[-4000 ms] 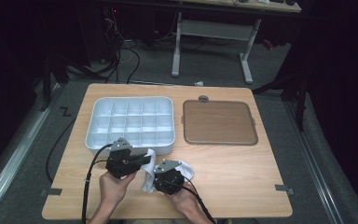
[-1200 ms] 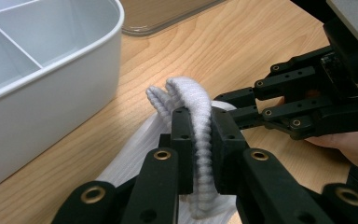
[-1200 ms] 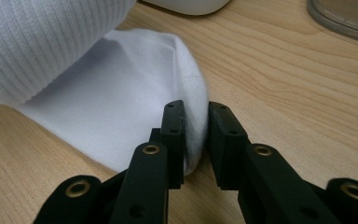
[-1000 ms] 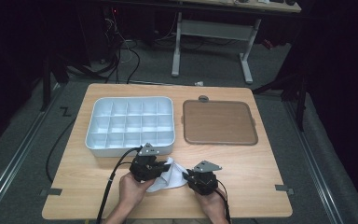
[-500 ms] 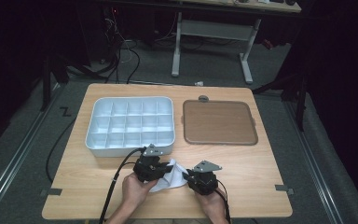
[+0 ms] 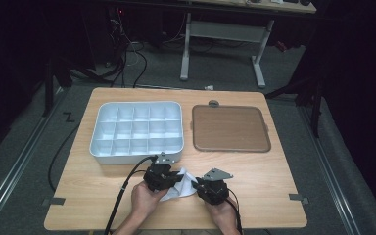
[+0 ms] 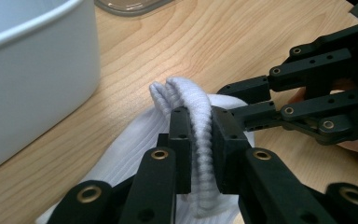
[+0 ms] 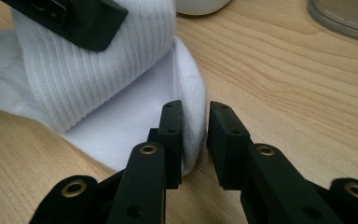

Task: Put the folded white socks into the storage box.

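Two hand-held grippers pinch one white sock [image 6: 181, 188] at the surface's [image 6: 274, 186] six o'clock edge: left hand-held gripper [image 7: 200, 140] clamps its ribbed cuff, right hand-held gripper [image 8: 193, 135] grips a fold.

Dark room; grey floor [image 6: 39, 147]; white-legged desk [image 6: 225, 29] behind; tangled cables [image 6: 127, 54], probably.

White tray [image 6: 136, 131] blocks fwd; rt side open.

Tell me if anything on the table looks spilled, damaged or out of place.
Nothing stands out. The white sock is bunched between the left claw and right claw, both pinching it. The white divided tray and brown lid sit flat and square on the table.
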The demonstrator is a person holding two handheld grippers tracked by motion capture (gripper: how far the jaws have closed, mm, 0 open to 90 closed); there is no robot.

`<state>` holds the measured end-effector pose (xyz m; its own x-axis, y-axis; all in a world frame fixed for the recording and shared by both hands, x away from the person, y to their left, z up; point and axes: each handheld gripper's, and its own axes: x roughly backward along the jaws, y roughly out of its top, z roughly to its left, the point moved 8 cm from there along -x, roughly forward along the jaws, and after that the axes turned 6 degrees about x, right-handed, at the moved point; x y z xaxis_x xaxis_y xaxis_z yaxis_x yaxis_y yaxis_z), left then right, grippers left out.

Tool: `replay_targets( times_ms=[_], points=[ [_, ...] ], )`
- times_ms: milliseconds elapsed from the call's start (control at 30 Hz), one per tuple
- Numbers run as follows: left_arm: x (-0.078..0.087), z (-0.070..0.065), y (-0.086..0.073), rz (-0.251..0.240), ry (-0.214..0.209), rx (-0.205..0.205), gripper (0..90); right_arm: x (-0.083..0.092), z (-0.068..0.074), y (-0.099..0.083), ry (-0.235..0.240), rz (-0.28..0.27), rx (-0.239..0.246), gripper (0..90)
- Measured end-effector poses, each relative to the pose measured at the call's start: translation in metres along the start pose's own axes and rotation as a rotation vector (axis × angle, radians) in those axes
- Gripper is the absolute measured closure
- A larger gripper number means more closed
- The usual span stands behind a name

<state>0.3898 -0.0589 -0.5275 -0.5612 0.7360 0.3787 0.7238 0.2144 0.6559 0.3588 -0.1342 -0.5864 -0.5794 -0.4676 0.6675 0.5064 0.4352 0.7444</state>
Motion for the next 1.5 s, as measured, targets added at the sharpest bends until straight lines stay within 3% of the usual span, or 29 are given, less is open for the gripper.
replay_targets(
  times_ms=[200,433,733,1033,1100,1167,1500],
  points=[
    [-0.002,0.0,-0.002,-0.001,0.003,0.001,79.6,0.0,0.0,0.0,0.0,0.0,0.0,75.4],
    [-0.005,0.006,-0.003,-0.007,0.005,0.039,79.2,0.0,0.0,0.0,0.0,0.0,0.001,75.2],
    [-0.008,0.006,-0.007,0.001,0.006,0.029,76.9,0.0,0.0,0.0,0.001,0.0,0.001,75.0],
    [-0.007,0.008,-0.008,-0.005,0.001,0.049,65.3,0.0,0.0,0.0,0.002,0.0,0.0,74.9],
    [-0.006,0.008,-0.008,0.001,-0.004,0.052,56.2,0.0,0.0,0.0,0.006,0.0,0.0,73.4],
    [-0.005,0.008,-0.008,-0.001,-0.003,0.046,52.6,0.0,0.0,0.0,0.011,-0.001,0.002,72.3],
    [0.02,-0.002,0.002,-0.056,-0.074,0.049,44.9,0.0,0.002,0.003,0.039,0.007,-0.033,62.2]
  ],
)
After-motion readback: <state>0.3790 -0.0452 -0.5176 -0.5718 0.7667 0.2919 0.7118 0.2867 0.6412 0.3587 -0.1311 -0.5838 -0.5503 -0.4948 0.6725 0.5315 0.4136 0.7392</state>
